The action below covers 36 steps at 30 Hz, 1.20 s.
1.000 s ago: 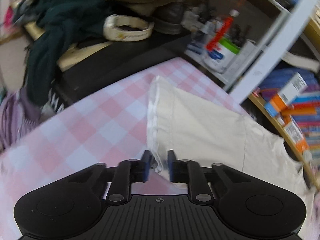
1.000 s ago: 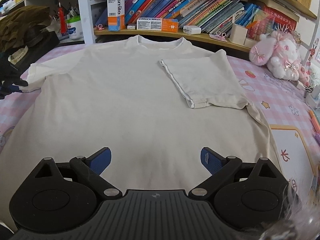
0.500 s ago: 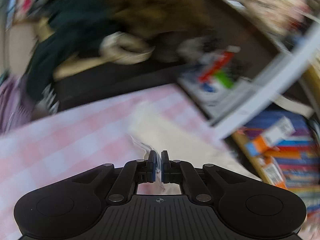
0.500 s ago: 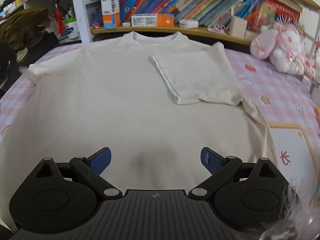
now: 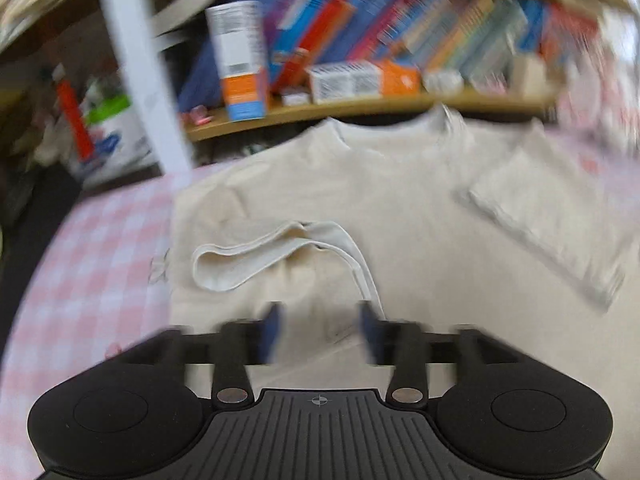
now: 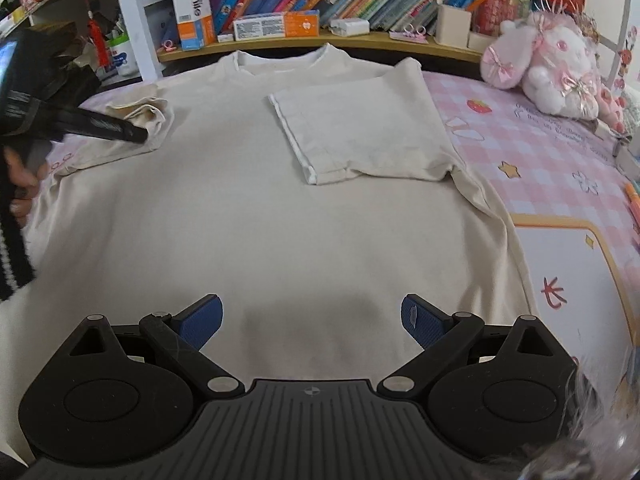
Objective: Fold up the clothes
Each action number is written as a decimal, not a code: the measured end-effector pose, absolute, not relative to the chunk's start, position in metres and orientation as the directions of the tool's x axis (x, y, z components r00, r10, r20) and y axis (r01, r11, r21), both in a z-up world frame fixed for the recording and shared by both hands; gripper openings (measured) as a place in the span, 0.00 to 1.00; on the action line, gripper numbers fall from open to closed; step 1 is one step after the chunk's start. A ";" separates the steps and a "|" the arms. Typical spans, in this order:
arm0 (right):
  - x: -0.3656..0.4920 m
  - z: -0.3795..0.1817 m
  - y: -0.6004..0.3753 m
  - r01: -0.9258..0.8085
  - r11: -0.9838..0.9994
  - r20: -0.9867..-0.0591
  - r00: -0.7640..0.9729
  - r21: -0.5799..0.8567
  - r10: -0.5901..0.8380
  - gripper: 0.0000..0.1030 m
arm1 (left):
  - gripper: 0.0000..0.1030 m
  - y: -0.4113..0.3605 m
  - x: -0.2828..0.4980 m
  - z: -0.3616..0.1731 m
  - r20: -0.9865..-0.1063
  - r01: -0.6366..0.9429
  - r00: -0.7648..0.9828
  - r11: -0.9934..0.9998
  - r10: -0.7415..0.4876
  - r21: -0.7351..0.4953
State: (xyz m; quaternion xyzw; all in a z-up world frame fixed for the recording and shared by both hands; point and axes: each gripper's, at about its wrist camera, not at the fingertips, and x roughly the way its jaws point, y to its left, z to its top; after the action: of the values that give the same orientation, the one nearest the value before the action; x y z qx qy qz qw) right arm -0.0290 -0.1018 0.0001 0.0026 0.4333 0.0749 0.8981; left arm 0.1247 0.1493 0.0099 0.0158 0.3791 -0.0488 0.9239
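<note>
A cream T-shirt (image 6: pixel 280 220) lies flat on the pink checked cover, collar toward the shelf. Its right sleeve (image 6: pixel 360 132) is folded in over the chest. The left sleeve (image 5: pixel 260 256) lies crumpled on the shirt's left shoulder, its hem looping open. My left gripper (image 5: pixel 320 326) hovers just over that sleeve with its jaws opening; cloth lies below the gap and the pads do not press it. In the right wrist view the left gripper (image 6: pixel 120 132) reaches in from the left above the bunched sleeve (image 6: pixel 136 116). My right gripper (image 6: pixel 312 320) stands open over the shirt's lower part, holding nothing.
A wooden shelf (image 6: pixel 360 38) of books and boxes runs along the far edge behind the collar. A pink plush toy (image 6: pixel 548 76) sits at the back right. A hand and a striped sleeve (image 6: pixel 16 200) hold the left gripper. Dark clutter fills the far left.
The left gripper, shut on the sleeve's edge, swung it from the checked cover onto the shirt's shoulder, rolled, and parted its jaws. The right gripper edged forward a little, still open.
</note>
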 end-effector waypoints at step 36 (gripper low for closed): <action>-0.019 -0.011 -0.112 -0.079 0.993 -0.794 0.597 0.086 0.117 0.94 | 0.35 0.120 0.141 -0.007 -0.745 0.271 0.658 0.957 -0.106 0.103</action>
State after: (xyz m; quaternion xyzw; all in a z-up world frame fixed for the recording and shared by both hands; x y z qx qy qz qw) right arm -0.0191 -0.1117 -0.0107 0.0209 0.4454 0.0549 0.8934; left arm 0.1412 0.1197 -0.0068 0.1029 0.4000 -0.1042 0.9047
